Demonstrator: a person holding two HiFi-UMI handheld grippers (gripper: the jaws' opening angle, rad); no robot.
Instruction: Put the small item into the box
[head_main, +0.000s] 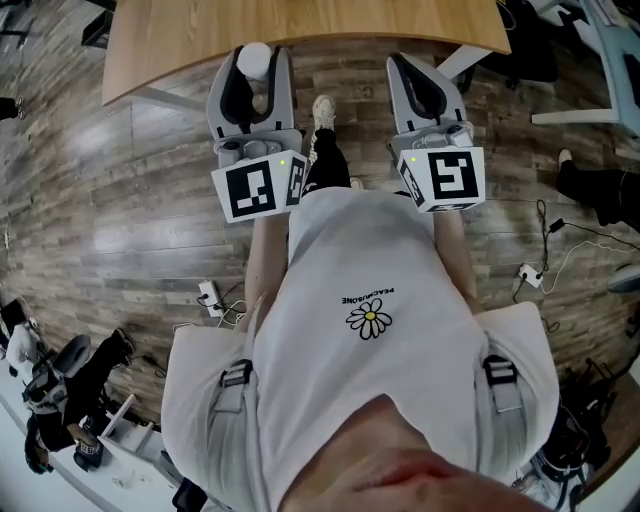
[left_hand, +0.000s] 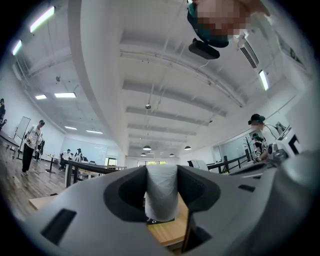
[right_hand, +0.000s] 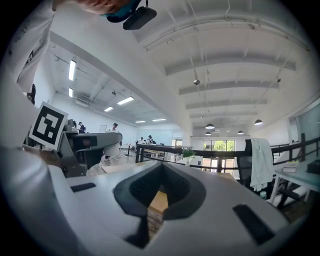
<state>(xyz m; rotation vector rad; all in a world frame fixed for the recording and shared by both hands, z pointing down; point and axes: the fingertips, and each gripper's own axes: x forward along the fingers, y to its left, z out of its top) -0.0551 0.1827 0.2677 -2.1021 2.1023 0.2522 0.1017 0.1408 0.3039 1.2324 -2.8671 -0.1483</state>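
My left gripper (head_main: 255, 72) is shut on a small white cylindrical item (head_main: 256, 60), held just short of the wooden table's near edge. In the left gripper view the item (left_hand: 161, 192) stands upright between the two dark pads of that gripper (left_hand: 161, 172), and it fills the gap. My right gripper (head_main: 421, 88) is level with the left one, shut with nothing in it. In the right gripper view its jaws (right_hand: 161, 175) meet at their tips, with only a sliver of tabletop showing through. No box is in view.
The light wooden table (head_main: 300, 30) spans the top of the head view above a wood-plank floor. A shoe (head_main: 322, 110) shows between the grippers. Power strips and cables (head_main: 530, 272) lie on the floor, and office chair legs (head_main: 590, 60) stand at top right.
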